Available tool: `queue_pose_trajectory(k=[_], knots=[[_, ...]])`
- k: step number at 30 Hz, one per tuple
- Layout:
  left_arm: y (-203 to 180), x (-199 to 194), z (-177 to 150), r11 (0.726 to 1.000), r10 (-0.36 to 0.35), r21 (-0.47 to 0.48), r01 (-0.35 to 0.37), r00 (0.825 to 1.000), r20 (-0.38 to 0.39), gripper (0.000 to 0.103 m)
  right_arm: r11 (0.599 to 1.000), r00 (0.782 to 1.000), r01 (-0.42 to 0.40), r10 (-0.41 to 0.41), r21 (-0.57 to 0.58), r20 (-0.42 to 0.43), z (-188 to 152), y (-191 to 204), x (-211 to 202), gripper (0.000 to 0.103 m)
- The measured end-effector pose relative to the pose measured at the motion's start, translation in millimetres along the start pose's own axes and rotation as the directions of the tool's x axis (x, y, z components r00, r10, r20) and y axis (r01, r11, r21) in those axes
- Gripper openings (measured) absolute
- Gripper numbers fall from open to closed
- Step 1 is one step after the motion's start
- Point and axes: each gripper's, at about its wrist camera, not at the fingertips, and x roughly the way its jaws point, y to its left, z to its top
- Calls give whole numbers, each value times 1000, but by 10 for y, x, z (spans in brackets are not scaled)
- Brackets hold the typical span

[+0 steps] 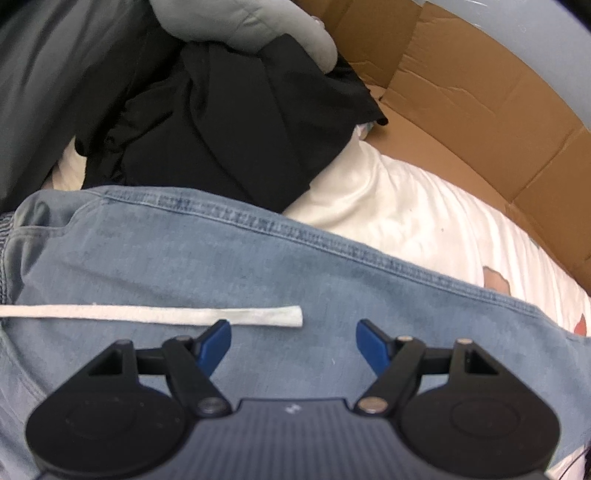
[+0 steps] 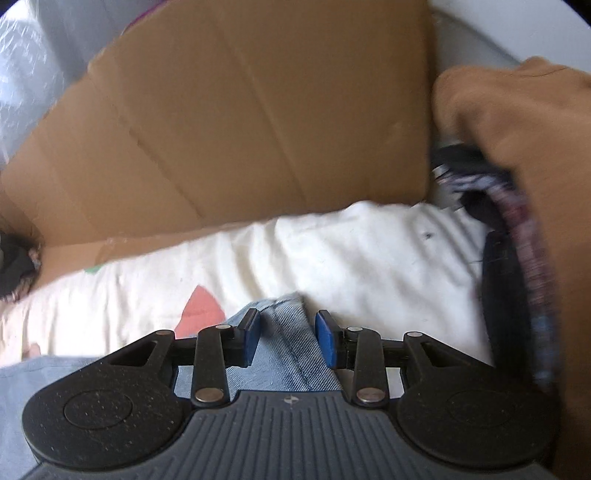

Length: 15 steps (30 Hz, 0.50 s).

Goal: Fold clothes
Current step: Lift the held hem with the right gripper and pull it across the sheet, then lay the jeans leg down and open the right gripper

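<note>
Light blue jeans (image 1: 221, 266) lie spread on a white sheet (image 1: 406, 221), with a white drawstring (image 1: 166, 315) flat across them. My left gripper (image 1: 293, 332) hovers just over the denim, open, with nothing between its blue pads. In the right wrist view a narrow seamed end of the jeans (image 2: 284, 354) runs between the fingers of my right gripper (image 2: 287, 325). Its jaws stand partly apart and the pads do not press the cloth. The rest of the jeans shows at the lower left of that view.
A crumpled black garment (image 1: 229, 122) and a grey one (image 1: 240, 22) lie beyond the jeans. Brown cardboard (image 1: 461, 92) walls the far side of the sheet (image 2: 351, 251). A brown garment (image 2: 517, 129) over dark plaid cloth (image 2: 532, 258) crowds the right.
</note>
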Motion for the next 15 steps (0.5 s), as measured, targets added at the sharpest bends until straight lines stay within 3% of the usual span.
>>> queue_pose_trajectory(k=[8, 9, 11, 15], knots=[[148, 40, -78, 999, 11, -40, -12, 1000, -12, 77, 992, 999, 41, -44, -116, -26, -4, 119, 139, 39], [147, 50, -82, 999, 11, -37, -12, 1000, -13, 77, 989, 998, 44, -49, -140, -27, 1, 143, 150, 37], [131, 58, -86, 1000, 13, -26, -13, 1000, -11, 77, 981, 998, 60, -63, -184, -14, -2, 205, 117, 19], [121, 38, -84, 1000, 13, -10, -13, 1000, 1, 77, 974, 992, 115, -103, -196, 72, 11, 263, -70, 15]])
